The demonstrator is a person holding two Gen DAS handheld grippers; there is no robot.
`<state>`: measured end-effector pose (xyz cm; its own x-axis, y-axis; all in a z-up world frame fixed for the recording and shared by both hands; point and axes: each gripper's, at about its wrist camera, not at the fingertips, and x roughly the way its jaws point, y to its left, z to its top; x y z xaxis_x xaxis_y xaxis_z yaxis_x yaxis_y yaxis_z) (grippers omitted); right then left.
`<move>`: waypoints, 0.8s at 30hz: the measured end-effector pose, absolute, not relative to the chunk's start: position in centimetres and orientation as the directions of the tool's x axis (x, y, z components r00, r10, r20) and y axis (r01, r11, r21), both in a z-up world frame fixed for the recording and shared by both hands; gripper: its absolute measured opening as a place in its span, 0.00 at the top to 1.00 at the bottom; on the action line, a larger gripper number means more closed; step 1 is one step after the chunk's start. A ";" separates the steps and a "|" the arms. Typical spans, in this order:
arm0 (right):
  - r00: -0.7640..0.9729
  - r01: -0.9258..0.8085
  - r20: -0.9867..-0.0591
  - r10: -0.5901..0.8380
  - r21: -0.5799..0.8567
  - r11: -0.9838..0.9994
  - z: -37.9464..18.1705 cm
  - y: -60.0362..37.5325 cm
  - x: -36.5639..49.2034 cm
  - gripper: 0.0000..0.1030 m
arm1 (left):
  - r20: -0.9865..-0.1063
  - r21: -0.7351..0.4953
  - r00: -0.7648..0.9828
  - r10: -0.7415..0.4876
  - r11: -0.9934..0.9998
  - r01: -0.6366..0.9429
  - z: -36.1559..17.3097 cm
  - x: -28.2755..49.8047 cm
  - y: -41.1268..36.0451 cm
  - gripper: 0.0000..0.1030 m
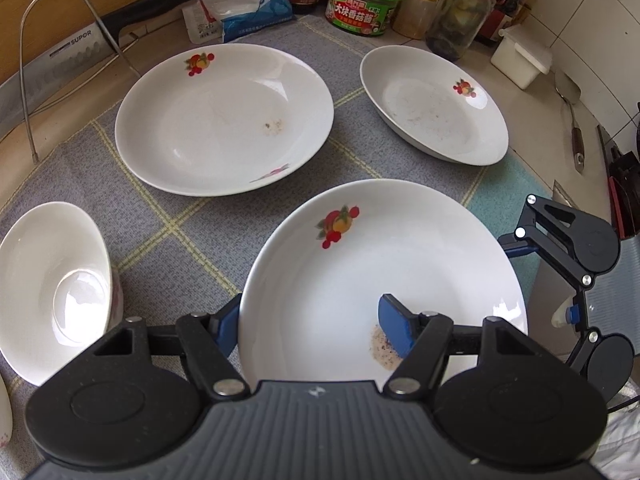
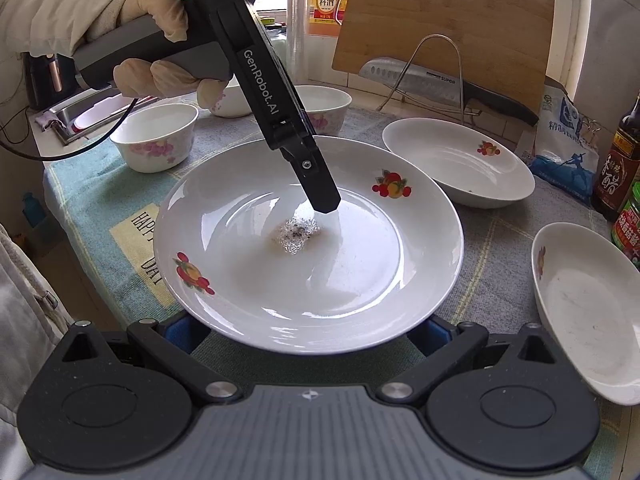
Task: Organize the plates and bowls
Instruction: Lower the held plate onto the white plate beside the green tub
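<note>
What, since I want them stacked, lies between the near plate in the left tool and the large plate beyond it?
Nothing visible: only bare checked cloth separates the near plate from the large plate. The bowl sits off to the left.

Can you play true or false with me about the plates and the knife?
1. The left gripper pinches the plate by its rim. True.
2. The knife lies on a plate. False: it rests on the wire rack.
3. The plate has a speckled spot in its middle. True.
4. All plates are stacked. False: a second plate and a third plate lie apart on the cloth.
</note>
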<state>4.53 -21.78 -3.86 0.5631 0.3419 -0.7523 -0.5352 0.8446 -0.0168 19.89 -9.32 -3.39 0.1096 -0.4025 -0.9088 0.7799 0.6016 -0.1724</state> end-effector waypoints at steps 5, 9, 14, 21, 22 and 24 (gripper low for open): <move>0.578 -0.524 -0.748 0.326 -0.035 0.851 -3.1 -23.3 4.3 0.00 | -0.904 -0.172 0.112 -0.414 0.590 0.789 -2.8 19.8 -11.3 0.33; 0.593 -0.504 -0.744 0.307 -0.046 0.863 -2.5 -24.8 4.1 0.00 | -0.899 -0.170 0.112 -0.423 0.573 0.802 -2.4 19.8 -13.4 0.33; 0.612 -0.474 -0.740 0.280 -0.060 0.878 -2.0 -27.0 4.0 0.00 | -0.893 -0.167 0.108 -0.437 0.544 0.822 -2.0 20.2 -16.3 0.33; 0.639 -0.425 -0.725 0.257 -0.055 0.903 -1.2 -30.2 4.2 0.00 | -0.887 -0.159 0.104 -0.451 0.509 0.846 -1.7 21.0 -20.3 0.33; 0.643 -0.418 -0.725 0.249 -0.060 0.906 -1.2 -30.6 4.2 0.00 | -0.886 -0.159 0.102 -0.453 0.503 0.850 -1.7 21.1 -20.9 0.33; 0.648 -0.405 -0.725 0.233 -0.068 0.912 -1.2 -31.3 4.3 0.00 | -0.885 -0.159 0.097 -0.456 0.490 0.857 -1.6 21.4 -22.1 0.33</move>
